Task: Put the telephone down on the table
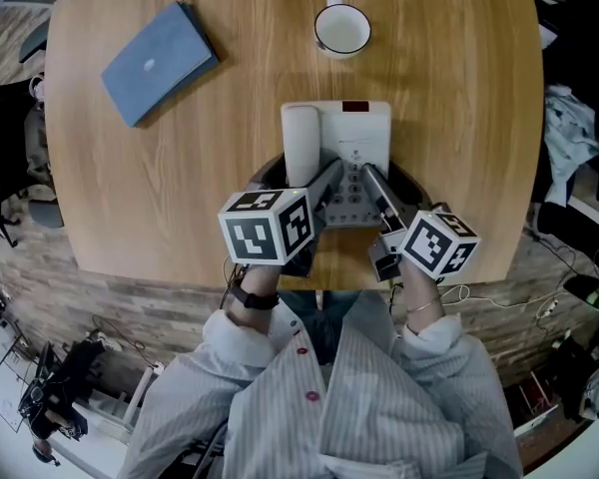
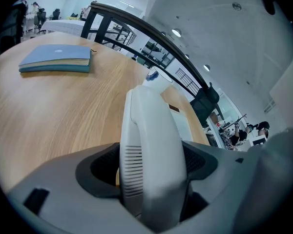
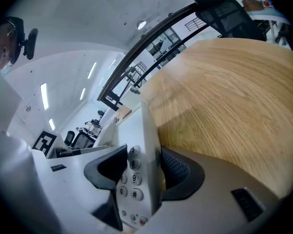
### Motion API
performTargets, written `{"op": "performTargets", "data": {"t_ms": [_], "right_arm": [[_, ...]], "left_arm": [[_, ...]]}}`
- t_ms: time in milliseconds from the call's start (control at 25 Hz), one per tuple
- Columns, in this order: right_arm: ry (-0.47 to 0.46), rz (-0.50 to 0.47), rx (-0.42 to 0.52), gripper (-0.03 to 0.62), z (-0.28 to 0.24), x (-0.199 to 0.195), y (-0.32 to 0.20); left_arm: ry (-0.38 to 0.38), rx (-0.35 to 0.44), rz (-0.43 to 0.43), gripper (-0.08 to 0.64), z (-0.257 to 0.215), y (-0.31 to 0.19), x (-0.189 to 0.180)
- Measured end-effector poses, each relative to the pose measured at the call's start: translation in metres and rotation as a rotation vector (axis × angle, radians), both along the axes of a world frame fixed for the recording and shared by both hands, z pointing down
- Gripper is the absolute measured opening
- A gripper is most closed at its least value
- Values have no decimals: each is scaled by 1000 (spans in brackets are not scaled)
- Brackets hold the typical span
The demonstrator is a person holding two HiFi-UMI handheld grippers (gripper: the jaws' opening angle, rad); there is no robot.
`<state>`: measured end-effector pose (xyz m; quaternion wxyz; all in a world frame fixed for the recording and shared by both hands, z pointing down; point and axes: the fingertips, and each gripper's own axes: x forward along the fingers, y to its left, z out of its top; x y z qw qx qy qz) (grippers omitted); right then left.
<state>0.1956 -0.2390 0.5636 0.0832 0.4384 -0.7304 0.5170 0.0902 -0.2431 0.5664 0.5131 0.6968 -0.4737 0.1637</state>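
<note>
Telephone point(image 1: 354, 138): light grey desk unit, rectangular base, lying flat with its face up. It sits over the middle of the worktop point(image 1: 180, 188), close to the near edge; whether it rests on the surface cannot be told.

Handset point(image 1: 301, 143): seated along the left side of the base, slotted earpiece grille at its near end.

Keypad point(image 3: 129, 179): round grey keys on the right half, with 9, 0 and # legible. A small dark red window point(image 1: 355, 107) lies at the far edge.

The left hand-held gripper point(image 2: 151, 169) is clamped across the handset. The right hand-held gripper point(image 3: 141, 169) is clamped across the base's right edge, at the keypad.
</note>
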Motion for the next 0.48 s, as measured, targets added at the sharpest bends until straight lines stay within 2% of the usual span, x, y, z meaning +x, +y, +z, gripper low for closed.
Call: {"op": "performTargets", "data": {"t_ms": [480], "right_arm": [[-2, -33, 5, 230, 10, 1, -1]], "left_arm": [[20, 9, -30, 379, 10, -1, 0]]}}
